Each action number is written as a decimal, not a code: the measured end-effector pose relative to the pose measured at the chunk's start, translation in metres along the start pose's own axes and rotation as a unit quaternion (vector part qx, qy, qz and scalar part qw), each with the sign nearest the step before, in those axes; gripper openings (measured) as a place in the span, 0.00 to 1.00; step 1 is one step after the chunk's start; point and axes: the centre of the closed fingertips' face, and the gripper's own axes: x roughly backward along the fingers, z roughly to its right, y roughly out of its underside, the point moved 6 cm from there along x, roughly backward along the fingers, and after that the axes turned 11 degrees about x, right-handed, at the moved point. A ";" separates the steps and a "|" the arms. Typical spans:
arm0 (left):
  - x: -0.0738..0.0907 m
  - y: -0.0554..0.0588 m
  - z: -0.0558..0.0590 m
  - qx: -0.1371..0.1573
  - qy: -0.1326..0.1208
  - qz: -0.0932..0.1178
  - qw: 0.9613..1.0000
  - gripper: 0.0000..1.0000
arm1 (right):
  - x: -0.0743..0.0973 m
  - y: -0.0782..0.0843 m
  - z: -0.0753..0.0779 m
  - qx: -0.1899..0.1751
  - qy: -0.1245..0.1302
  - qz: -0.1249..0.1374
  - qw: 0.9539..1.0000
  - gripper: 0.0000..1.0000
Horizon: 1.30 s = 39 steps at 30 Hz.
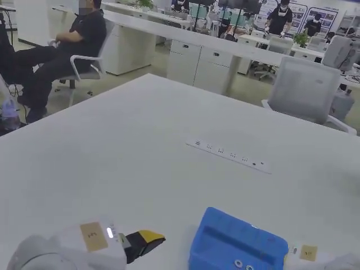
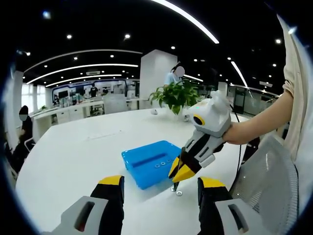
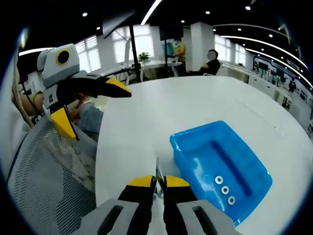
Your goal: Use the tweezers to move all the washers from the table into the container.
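Observation:
A blue container (image 2: 146,166) lies on the white table with three washers (image 2: 164,164) inside; it also lies at the head view's bottom edge as the container (image 1: 236,244). One washer (image 2: 179,193) rests on the table just beside it. My right gripper (image 2: 182,172) is shut on thin metal tweezers (image 2: 174,186), whose tips hang right over that loose washer. In the right gripper view the gripper (image 3: 159,183) pinches the tweezers (image 3: 157,171) beside the container (image 3: 220,166) and its washers (image 3: 225,189). My left gripper (image 2: 161,183) is open and holds nothing, and stands off to one side as the gripper (image 3: 98,112).
A power strip (image 1: 228,154) is set into the table beyond the container. The white tabletop (image 1: 112,163) stretches wide around it. A mesh chair (image 3: 49,181) sits close by the table edge. A potted plant (image 2: 173,95) stands at the far end. People sit at other desks.

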 end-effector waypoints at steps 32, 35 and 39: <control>0.001 -0.001 0.000 0.002 0.001 0.006 1.000 0.60 | 0.038 -0.044 0.038 -0.100 0.045 0.114 0.987 0.03; 0.001 -0.001 0.000 0.004 0.001 0.006 1.000 0.60 | 0.037 -0.046 0.042 -0.098 0.046 0.114 0.988 0.03; 0.001 -0.001 0.000 0.003 0.001 0.005 1.000 0.59 | 0.035 -0.048 0.050 -0.096 0.049 0.110 0.988 0.03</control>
